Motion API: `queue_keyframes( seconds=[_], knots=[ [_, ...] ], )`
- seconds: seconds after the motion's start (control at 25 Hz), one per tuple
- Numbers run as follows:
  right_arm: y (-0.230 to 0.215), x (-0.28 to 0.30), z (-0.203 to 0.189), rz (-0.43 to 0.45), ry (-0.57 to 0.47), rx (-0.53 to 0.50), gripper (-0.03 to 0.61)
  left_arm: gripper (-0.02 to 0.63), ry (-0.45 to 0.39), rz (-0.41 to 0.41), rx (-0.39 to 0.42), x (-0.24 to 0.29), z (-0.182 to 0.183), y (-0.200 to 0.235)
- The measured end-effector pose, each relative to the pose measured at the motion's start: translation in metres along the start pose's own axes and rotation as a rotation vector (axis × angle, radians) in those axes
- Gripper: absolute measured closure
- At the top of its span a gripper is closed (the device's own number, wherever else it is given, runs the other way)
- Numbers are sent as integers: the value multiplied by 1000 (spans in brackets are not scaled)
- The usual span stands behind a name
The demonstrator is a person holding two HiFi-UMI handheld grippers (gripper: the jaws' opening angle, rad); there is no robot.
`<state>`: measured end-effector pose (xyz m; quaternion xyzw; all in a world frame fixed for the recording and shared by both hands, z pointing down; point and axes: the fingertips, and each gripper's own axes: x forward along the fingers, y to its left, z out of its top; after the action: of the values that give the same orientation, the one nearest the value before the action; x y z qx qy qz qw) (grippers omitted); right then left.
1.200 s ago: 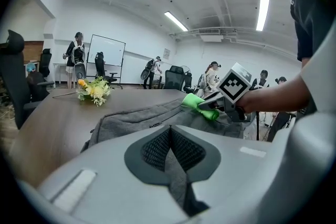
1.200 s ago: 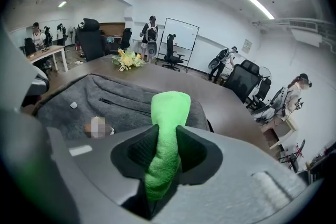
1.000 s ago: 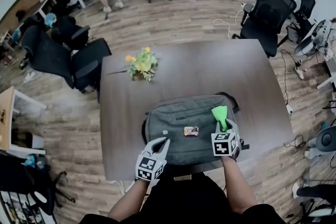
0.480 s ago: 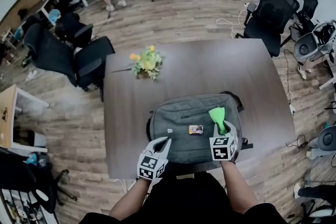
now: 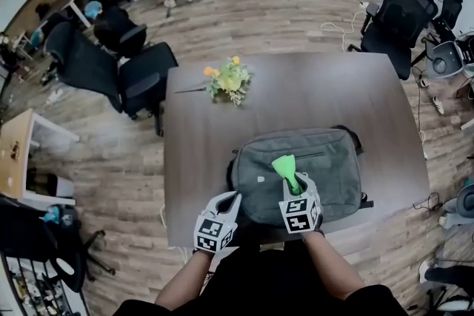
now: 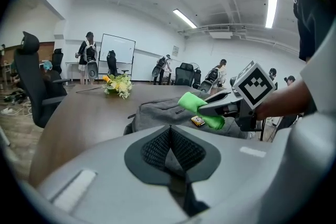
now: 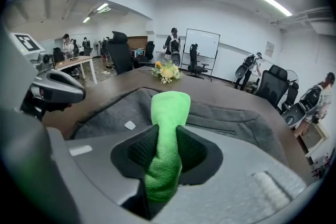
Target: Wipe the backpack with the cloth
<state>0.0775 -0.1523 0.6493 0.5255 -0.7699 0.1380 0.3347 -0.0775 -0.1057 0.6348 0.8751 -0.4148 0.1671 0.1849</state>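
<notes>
A grey backpack (image 5: pixel 326 163) lies flat on the dark brown table (image 5: pixel 296 96), near its front edge. My right gripper (image 5: pixel 293 190) is shut on a bright green cloth (image 5: pixel 285 168), which sticks out forward over the left-middle of the backpack. In the right gripper view the cloth (image 7: pixel 169 113) is pinched between the pads above the backpack (image 7: pixel 231 123). My left gripper (image 5: pixel 232 198) hovers at the backpack's front-left corner, shut with nothing in it. The left gripper view shows the backpack (image 6: pixel 157 112), the cloth (image 6: pixel 197 106) and a small yellow tag (image 6: pixel 198 121) beneath it.
A bunch of yellow and orange flowers (image 5: pixel 228 81) lies on the far left part of the table. Black office chairs (image 5: pixel 141 81) stand to the left and at the far right (image 5: pixel 400 11). People stand at the far end of the room.
My right gripper has carried the green cloth leftward across the backpack, from its right side to over the small tag. The left gripper has stayed at the front-left corner.
</notes>
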Motion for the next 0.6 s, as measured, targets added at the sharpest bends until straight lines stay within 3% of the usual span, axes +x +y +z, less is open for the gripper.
queue_keyframes(
  seconds=[0.28, 0.6],
  knots=[
    [55, 9, 4, 79, 27, -15, 476, 595, 15, 29, -27, -25, -13, 22],
    [106, 13, 9, 179, 27, 74, 476, 595, 24, 16, -24, -36, -21, 34]
  ],
)
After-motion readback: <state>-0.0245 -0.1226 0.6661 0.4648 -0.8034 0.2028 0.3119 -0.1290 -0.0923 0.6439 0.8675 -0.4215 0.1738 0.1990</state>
